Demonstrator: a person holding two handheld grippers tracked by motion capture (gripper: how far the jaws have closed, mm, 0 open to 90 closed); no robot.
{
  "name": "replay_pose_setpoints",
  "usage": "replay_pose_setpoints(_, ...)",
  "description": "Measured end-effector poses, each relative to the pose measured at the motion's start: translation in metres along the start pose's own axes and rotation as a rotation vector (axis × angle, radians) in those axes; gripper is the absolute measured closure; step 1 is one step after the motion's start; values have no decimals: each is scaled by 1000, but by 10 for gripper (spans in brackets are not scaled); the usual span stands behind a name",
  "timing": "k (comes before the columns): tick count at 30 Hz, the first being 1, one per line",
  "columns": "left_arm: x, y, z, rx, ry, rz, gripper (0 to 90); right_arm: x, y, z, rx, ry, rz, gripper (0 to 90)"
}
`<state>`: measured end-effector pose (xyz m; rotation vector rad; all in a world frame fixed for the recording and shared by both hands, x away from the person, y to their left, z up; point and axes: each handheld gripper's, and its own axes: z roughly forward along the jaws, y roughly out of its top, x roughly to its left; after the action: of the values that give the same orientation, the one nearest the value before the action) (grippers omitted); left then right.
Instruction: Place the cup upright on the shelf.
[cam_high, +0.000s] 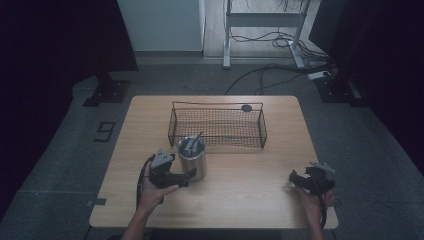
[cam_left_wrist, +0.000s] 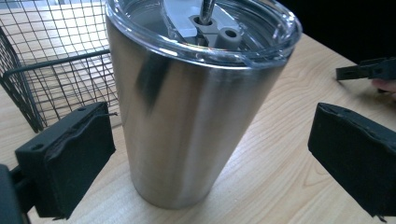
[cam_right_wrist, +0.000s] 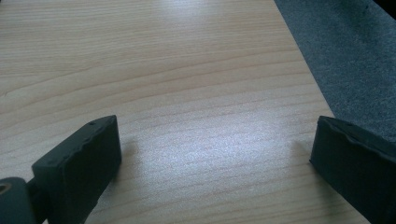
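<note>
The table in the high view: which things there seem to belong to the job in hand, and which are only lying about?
Likely in the job:
- steel tumbler, with the open left gripper around it, not yet touching
- wire basket right behind it

Just there, it seems:
- small black disc behind the basket
- right gripper, open over bare table
- cables on the floor

Floor cables (cam_high: 270, 70) (beyond desk frame (cam_high: 265, 20))

In the left gripper view the steel tumbler (cam_left_wrist: 187, 116) has its clear lid (cam_left_wrist: 205, 32) and the straw (cam_left_wrist: 205, 7) cut off by the top edge. The wire basket (cam_left_wrist: 51, 60) runs off the left edge. In the high view, the small dark object (cam_high: 246, 108) by the table's far edge is too small to identify.
</note>
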<state>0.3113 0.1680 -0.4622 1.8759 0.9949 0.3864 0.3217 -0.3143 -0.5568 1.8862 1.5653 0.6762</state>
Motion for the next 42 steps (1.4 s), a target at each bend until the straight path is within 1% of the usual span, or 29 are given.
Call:
replay_pose_setpoints(7, 3, 2, 15, 14, 28, 4, 5, 0, 0, 0, 0, -1, 0, 18)
replay_pose_setpoints(10, 4, 2, 19, 4, 39, 7, 6, 0, 0, 0, 0, -1, 0, 18)
replay_pose_setpoints(14, 5, 4, 23, 0, 39, 7, 6, 0, 0, 0, 0, -3, 4, 16)
replay_pose_setpoints(17, 4, 8, 28, 3, 27, 18, 5, -1, 0, 0, 0, -11, 10, 15)
replay_pose_setpoints(22, 3, 13, 37, 15, 49, 16, 7, -1, 0, 0, 0, -14, 12, 15)
replay_pose_setpoints(25, 3, 14, 39, 14, 55, 17, 7, -1, 0, 0, 1, -17, 14, 11)
replay_pose_setpoints(30, 3, 18, 48, 14, 69, 15, 2, -1, 0, 0, 2, -18, 15, 9)
replay_pose_setpoints(34, 3, 18, 51, 10, 79, 16, 6, -1, 0, 0, 1, -18, 15, 9)
replay_pose_setpoints(35, 3, 18, 54, 6, 81, 9, 6, -1, 0, 0, 2, -18, 15, 9)
replay_pose_setpoints(37, 3, 18, 55, 1, 88, 14, 10, -1, 0, 0, 2, -18, 16, 9)
replay_pose_setpoints(42, 3, 17, 57, -5, 82, 21, 14, -1, 0, 0, 2, -18, 15, 9)
